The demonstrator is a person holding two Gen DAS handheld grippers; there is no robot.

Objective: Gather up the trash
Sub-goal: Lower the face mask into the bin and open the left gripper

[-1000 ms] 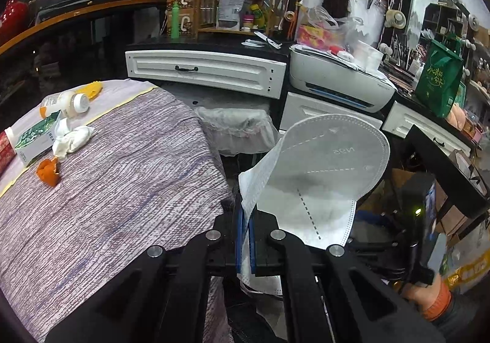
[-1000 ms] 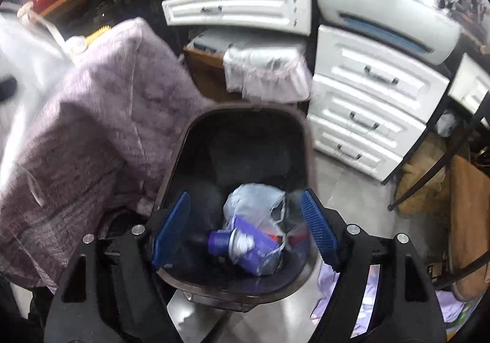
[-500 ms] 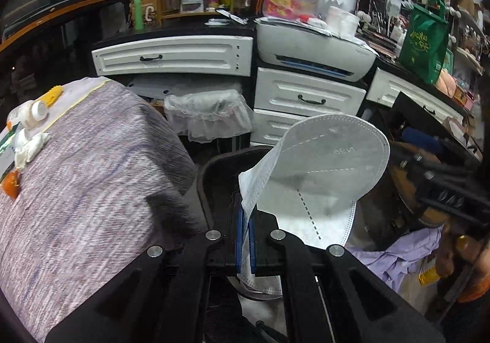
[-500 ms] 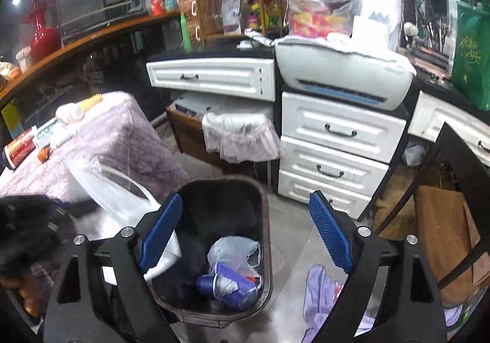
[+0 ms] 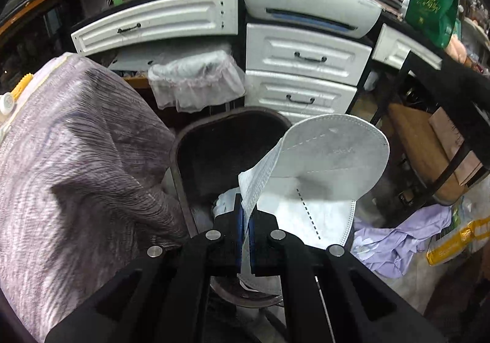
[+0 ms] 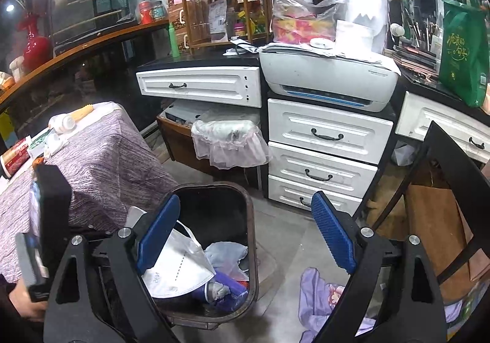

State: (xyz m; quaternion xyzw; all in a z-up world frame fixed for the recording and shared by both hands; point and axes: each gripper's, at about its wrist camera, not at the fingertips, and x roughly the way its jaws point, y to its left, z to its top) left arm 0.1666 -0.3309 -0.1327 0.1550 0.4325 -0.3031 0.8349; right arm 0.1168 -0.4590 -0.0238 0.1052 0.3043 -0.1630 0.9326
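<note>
My left gripper (image 5: 244,222) is shut on a white folded face mask (image 5: 324,168) and holds it over the dark trash bin (image 5: 196,128) on the floor. In the right wrist view the mask (image 6: 176,269) hangs inside the bin (image 6: 251,220), above a purple spray can (image 6: 226,289) and a crumpled plastic bag (image 6: 226,254). My right gripper (image 6: 246,239) is open and empty, above and behind the bin. More trash lies on the purple-clothed table (image 6: 101,165): a white bottle (image 6: 62,122), a red can (image 6: 13,158) and crumpled tissue (image 6: 53,142).
White drawers (image 6: 324,147) and a printer (image 6: 327,80) stand behind the bin. A plastic-lined box (image 6: 226,141) sits to their left. A lilac cloth (image 6: 321,294) lies on the floor at right, next to a black chair frame (image 6: 398,190).
My left gripper has carried the mask from beside the table to over the bin and lowered it into the opening. My right gripper has pulled up and back from the bin, still open.
</note>
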